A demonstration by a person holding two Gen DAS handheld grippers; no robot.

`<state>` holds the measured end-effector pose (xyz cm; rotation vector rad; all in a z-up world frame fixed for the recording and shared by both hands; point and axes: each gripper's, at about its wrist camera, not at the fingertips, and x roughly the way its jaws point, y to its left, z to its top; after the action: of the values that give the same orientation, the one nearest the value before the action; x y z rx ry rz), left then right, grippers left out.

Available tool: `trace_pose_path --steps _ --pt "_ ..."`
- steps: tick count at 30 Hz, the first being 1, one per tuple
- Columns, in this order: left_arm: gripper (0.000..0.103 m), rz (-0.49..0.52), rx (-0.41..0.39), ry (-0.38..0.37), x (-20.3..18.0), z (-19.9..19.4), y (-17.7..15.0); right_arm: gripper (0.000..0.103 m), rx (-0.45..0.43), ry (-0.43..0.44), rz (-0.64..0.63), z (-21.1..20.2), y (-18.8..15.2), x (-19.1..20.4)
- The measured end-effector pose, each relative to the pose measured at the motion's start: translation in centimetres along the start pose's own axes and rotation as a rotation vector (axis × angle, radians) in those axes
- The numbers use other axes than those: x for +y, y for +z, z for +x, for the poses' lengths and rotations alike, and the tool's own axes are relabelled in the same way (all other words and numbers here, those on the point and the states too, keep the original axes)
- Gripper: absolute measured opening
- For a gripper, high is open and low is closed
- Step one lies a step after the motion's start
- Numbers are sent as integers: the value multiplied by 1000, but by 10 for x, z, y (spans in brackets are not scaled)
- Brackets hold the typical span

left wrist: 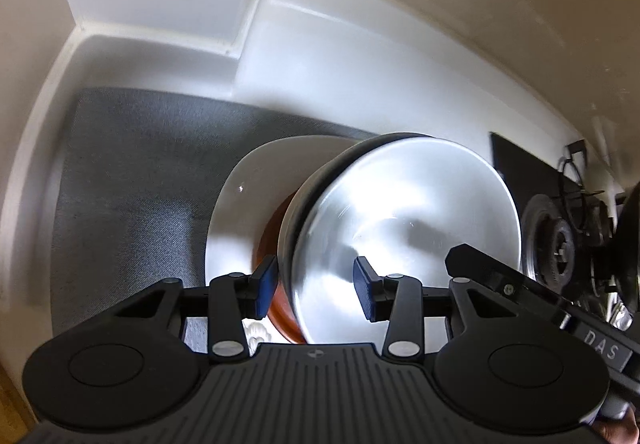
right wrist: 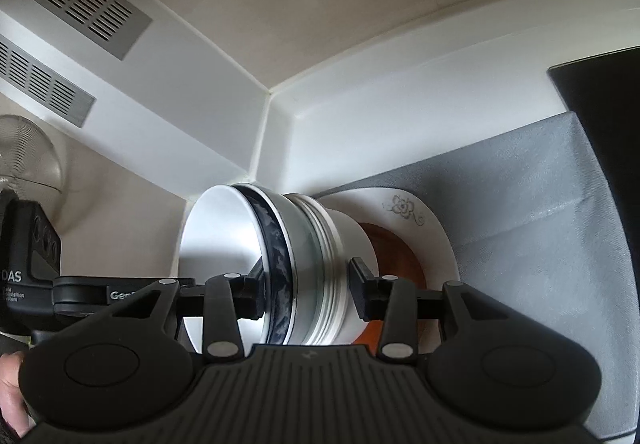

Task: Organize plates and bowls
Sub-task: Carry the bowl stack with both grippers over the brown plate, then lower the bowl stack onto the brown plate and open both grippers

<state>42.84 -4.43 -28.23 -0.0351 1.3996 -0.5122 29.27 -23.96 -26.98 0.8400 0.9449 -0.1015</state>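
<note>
left gripper [left wrist: 316,286] jaws: parted, one blue pad outside the rim of the top bowl [left wrist: 400,232] and the other inside it; whether the pads press the wall i cannot tell.
right gripper [right wrist: 306,294] jaws: parted wide, straddling the stack of bowls [right wrist: 304,268]; one jaw sits inside the top bowl, the other beside the lowest white bowl, with a visible gap there, so not clamped.
stack: several nested bowls, the top one white inside with a dark blue patterned band; it stands on a brown plate [right wrist: 396,256].
under that: a white plate with a flower print [right wrist: 420,220] carries the brown plate; both lie on a grey mat [left wrist: 132,172] on the white surface [left wrist: 320,84], in a corner by the wall.
off to the side: gas burner [left wrist: 560,244].
step in hand: likely seating or steadying the top bowl on the stack, from both sides.
next move calls for: checking the stack sits level and centred, then drawing each gripper back without catching a rim.
</note>
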Motion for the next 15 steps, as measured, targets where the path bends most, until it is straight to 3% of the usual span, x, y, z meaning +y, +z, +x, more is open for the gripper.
trace_pose_path --steps 5,7,11,15 --pt "41 -12 3 22 1 9 1 45 3 18 14 11 0 -9" --pt "41 -6 0 17 -2 8 1 43 34 -41 -2 16 -1 -8" --pt "41 11 -9 -2 -7 5 2 36 72 -65 47 23 -6 -27" --pt "40 28 -18 -4 -7 5 -2 35 54 -21 91 23 -11 -39"
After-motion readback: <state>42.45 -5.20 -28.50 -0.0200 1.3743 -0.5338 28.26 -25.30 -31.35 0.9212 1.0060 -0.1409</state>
